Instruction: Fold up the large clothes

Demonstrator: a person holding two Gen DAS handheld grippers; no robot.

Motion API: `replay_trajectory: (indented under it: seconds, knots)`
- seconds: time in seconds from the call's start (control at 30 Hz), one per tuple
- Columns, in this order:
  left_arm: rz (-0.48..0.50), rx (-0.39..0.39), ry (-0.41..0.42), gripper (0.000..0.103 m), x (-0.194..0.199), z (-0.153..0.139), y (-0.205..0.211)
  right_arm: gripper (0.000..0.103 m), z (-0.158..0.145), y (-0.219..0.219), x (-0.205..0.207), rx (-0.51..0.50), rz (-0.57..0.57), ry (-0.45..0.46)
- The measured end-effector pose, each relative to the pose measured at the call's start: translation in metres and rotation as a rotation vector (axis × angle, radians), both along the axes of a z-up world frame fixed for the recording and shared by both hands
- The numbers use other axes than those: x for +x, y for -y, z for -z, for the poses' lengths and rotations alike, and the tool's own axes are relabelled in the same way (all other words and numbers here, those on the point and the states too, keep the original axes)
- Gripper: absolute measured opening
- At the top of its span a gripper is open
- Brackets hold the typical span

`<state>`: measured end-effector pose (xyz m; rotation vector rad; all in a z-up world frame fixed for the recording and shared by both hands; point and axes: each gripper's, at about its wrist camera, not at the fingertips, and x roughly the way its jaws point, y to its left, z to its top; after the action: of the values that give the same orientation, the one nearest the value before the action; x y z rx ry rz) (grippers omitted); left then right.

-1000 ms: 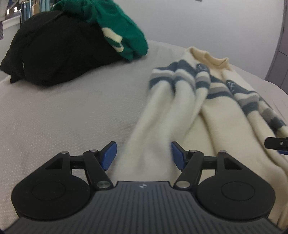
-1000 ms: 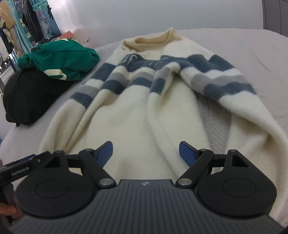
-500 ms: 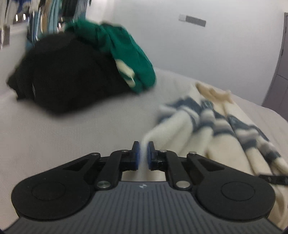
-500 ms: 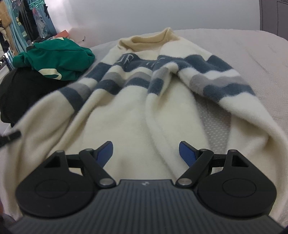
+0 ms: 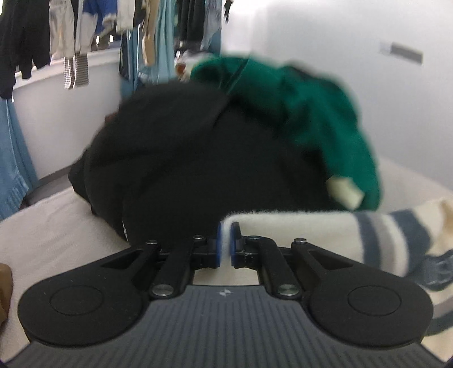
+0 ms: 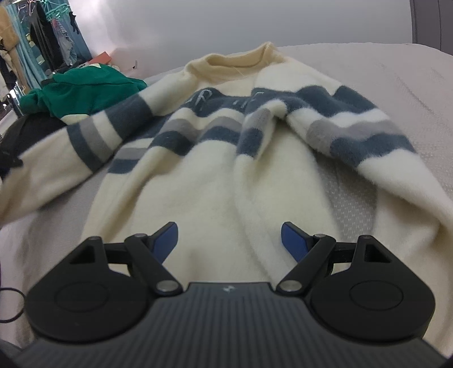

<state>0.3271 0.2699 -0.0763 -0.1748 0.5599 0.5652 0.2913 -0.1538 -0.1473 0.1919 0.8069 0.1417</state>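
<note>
A cream sweater (image 6: 203,175) with blue and grey stripes lies front up on the grey bed (image 6: 382,70), collar at the far end. Its left sleeve (image 6: 65,158) is stretched out to the left, lifted off the bed. My left gripper (image 5: 225,243) is shut on the cuff end of that sleeve (image 5: 297,229), which runs off to the right in the left wrist view. My right gripper (image 6: 229,240) hovers open over the sweater's lower body, nothing between its blue pads. The right sleeve (image 6: 354,136) lies folded across the right side.
A black garment pile (image 5: 198,158) with a green garment (image 5: 311,113) on top sits on the bed close ahead of the left gripper. Clothes hang on a rack (image 5: 113,34) behind it. A white wall (image 6: 226,22) runs past the bed's far edge.
The left gripper closed on the sleeve end and pulled it out to the left and up, toward the black pile. The sleeve now stretches away from the body. The right gripper stayed put.
</note>
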Motion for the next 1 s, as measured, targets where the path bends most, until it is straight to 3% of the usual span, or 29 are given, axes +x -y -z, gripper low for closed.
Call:
replay_trajectory:
  seconds: [0.17,0.3,0.37,0.43,0.5,0.53,0.8,1.0]
  knots:
    - [0.029,0.012,-0.098,0.008,0.009,0.049,-0.012,0.083,0.004,-0.003,0.013,0.01,0.027,0.015]
    - [0.058,0.037,-0.111,0.008,0.009,0.053,-0.003,0.083,0.009,-0.008,0.02,-0.004,0.005,0.016]
    - [0.054,-0.02,-0.096,0.008,0.006,0.048,-0.003,0.083,0.011,-0.007,0.021,-0.007,0.002,0.012]
    - [0.052,-0.087,-0.082,0.015,0.001,0.042,-0.003,0.082,0.01,-0.006,0.02,0.002,0.006,0.012]
    - [0.02,-0.124,-0.081,0.038,-0.008,0.035,0.001,0.082,0.008,-0.005,0.019,0.008,0.01,0.017]
    - [0.025,-0.139,-0.075,0.043,-0.012,0.032,0.007,0.082,0.007,-0.004,0.017,0.006,0.011,0.02]
    - [0.242,-0.208,0.053,0.045,-0.071,-0.004,0.089,0.082,-0.004,0.0,-0.001,-0.009,0.01,0.047]
    - [0.443,-0.256,0.065,0.045,-0.105,-0.004,0.173,0.082,-0.016,0.011,-0.022,0.01,0.022,0.06]
